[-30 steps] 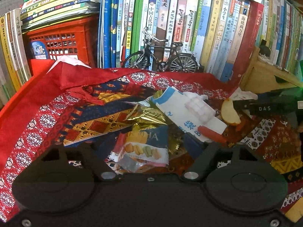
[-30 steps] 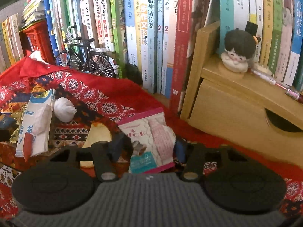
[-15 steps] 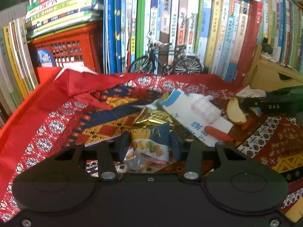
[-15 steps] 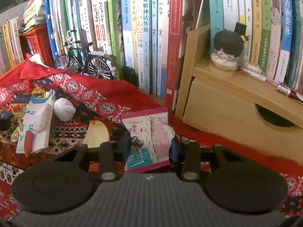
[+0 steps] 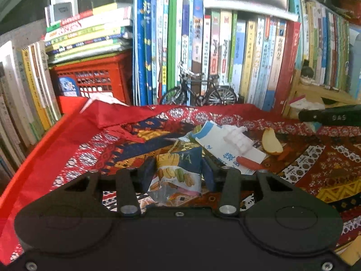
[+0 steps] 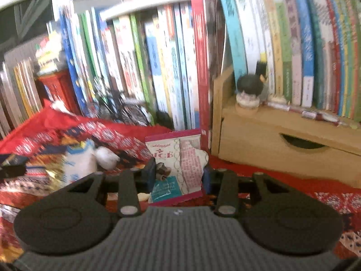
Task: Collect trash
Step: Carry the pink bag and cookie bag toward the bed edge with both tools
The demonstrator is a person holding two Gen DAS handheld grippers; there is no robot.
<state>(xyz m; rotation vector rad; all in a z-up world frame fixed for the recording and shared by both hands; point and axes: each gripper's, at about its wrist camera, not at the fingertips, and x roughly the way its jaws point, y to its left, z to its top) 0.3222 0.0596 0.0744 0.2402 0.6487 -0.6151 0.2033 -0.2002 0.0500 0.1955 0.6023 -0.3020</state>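
Note:
My left gripper (image 5: 178, 175) is shut on a blue macaron snack wrapper (image 5: 180, 171), lifted off the patterned red cloth (image 5: 90, 149). Behind it lie a white and blue paper packet (image 5: 223, 149), a gold foil wrapper (image 5: 191, 145), an apple slice (image 5: 271, 143) and a small red piece (image 5: 248, 162). My right gripper (image 6: 179, 177) is shut on a pink-edged snack wrapper (image 6: 180, 162), held up above the cloth. A white crumpled ball (image 6: 107, 155) sits to its left. The other gripper's dark body (image 5: 331, 117) shows at the right edge of the left wrist view.
Upright books (image 5: 225, 56) line the back. A model bicycle (image 5: 198, 90) stands before them. A red crate (image 5: 90, 81) with stacked books sits at left. A wooden drawer box (image 6: 282, 140) with a small doll (image 6: 249, 92) stands at right.
Both grippers have risen, each lifting its wrapper off the cloth. The left one closed on the macaron wrapper during this time. The right wrist view is now blurred from motion.

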